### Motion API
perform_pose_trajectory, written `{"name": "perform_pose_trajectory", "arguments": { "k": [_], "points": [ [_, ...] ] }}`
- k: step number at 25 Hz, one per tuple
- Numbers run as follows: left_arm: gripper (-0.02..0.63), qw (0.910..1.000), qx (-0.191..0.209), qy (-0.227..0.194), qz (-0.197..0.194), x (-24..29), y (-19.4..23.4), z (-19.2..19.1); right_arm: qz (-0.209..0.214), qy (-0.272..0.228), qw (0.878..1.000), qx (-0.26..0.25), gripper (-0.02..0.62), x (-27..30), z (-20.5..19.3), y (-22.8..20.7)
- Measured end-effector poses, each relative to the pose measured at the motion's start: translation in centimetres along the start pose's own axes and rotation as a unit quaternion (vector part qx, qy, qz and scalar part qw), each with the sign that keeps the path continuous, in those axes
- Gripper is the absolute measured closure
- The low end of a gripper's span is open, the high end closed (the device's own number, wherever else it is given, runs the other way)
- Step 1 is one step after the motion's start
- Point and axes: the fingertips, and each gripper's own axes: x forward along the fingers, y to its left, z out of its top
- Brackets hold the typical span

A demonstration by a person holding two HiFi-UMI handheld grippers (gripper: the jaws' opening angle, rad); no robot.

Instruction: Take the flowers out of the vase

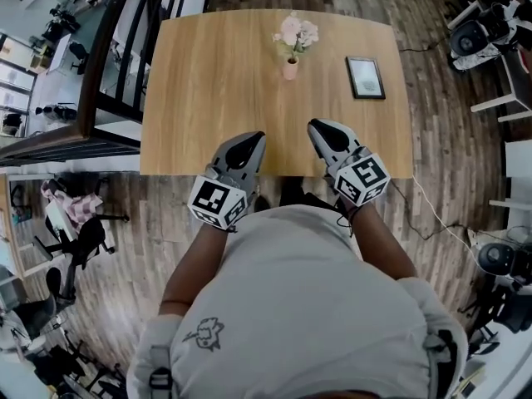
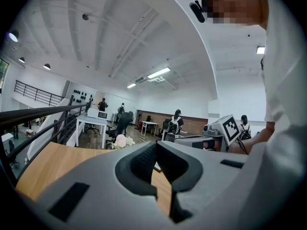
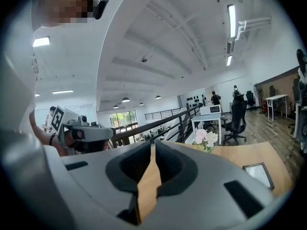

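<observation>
The flowers [image 1: 296, 33] stand in a small pink vase [image 1: 290, 68] on the far middle of the desk [image 1: 208, 98], well ahead of both tools. The left hand-held gripper [image 1: 252, 137] is closed and empty. The right hand-held gripper [image 1: 319, 128] is barely parted, with nothing between its jaws. Both hover at the desk's near edge.

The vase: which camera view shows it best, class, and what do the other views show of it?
The head view: the pink vase stands whole on the table. In the left and right gripper views only its flowers show; the vase itself is out of sight.
</observation>
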Motion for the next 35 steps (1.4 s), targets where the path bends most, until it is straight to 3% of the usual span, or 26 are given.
{"name": "perform_pose_trajectory", "arguments": {
  "k": [9,18,35],
  "points": [
    [0.603,0.9987,-0.032,0.027,0.029,5.8,3.7,-1.6,0.011,0.054,0.998,0.013,0.484,5.2,-1.4,-7.5],
    [0.602,0.9960,-0.049,0.049,0.056,10.6,7.2,-3.3,0.019,0.089,0.995,0.037,0.444,10.0,-3.9,-14.1],
    [0.603,0.9901,-0.081,0.089,0.072,14.7,10.3,-6.7,0.012,0.155,0.985,0.074,0.414,18.1,-12.9,-21.2]
  ]
}}
